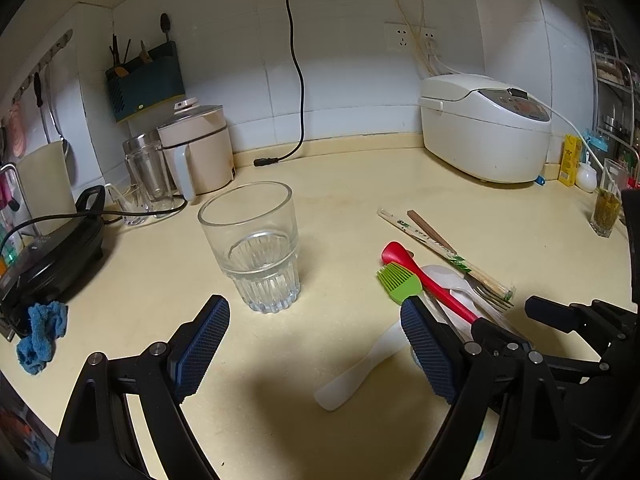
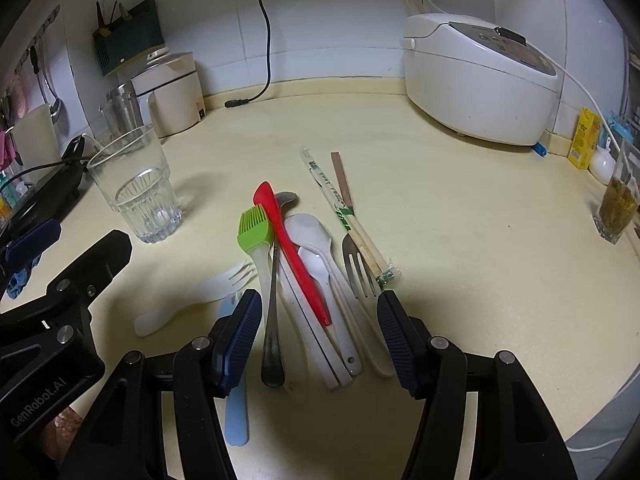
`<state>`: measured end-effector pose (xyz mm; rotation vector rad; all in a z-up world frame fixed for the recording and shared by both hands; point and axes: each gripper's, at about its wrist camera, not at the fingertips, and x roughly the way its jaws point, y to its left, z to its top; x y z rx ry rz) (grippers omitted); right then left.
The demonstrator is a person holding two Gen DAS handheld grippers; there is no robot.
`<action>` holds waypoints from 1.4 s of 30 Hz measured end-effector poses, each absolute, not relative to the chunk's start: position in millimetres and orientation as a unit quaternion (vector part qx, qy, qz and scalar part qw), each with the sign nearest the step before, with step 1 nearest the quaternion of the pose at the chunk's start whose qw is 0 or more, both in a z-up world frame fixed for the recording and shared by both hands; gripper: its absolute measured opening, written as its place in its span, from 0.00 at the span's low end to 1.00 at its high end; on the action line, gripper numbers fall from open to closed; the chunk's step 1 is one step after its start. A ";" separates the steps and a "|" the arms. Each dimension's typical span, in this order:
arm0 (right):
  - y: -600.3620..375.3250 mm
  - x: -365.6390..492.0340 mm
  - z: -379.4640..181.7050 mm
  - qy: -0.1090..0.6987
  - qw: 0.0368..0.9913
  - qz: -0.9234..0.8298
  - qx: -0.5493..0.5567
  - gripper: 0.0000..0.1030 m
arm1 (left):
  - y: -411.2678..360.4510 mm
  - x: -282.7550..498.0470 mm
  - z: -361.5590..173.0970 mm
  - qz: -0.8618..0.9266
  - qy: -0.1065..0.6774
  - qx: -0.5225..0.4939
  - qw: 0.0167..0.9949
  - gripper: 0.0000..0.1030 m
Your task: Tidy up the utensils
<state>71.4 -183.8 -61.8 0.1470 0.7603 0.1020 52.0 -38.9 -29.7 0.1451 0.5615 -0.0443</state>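
Observation:
An empty ribbed glass (image 1: pixel 249 248) stands upright on the cream counter (image 1: pixel 340 184), just beyond my open left gripper (image 1: pixel 316 312), which holds nothing. In the right wrist view a pile of utensils lies on the counter. It holds a red spatula (image 2: pixel 294 248), a green silicone brush (image 2: pixel 254 232), a metal spoon (image 2: pixel 274 320), white spoons (image 2: pixel 316 264), a metal fork (image 2: pixel 358 264) and wrapped chopsticks (image 2: pixel 340 200). My open right gripper (image 2: pixel 319 302) straddles the handles of this pile. A white plastic fork (image 2: pixel 200 296) and a pale blue handle (image 2: pixel 236 412) lie to its left.
A white rice cooker (image 1: pixel 484 128) stands at the back right. A beige electric pot (image 1: pixel 196 148), jars and a black griddle (image 1: pixel 52 256) crowd the left, with a blue cloth (image 1: pixel 40 336) near the edge. A glass of green contents (image 1: pixel 606 208) stands far right. A black cord (image 1: pixel 296 80) hangs down the wall.

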 end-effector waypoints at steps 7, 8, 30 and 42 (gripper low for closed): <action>-186.2 69.6 -60.6 0.369 0.925 0.049 0.077 0.60 | -38.0 49.1 -27.1 -0.026 0.273 0.069 0.959 0.87; -186.1 69.6 -60.7 0.369 0.925 0.049 0.077 0.60 | -37.9 48.6 -27.2 -0.026 0.274 0.069 0.959 0.87; -185.9 70.9 -62.4 0.374 0.923 0.049 0.079 0.60 | -38.3 48.1 -26.2 -0.027 0.277 0.067 0.958 0.87; -191.1 71.0 -65.1 0.375 0.921 0.052 0.093 0.60 | -4.9 62.9 -26.2 -0.028 0.306 0.003 0.952 0.87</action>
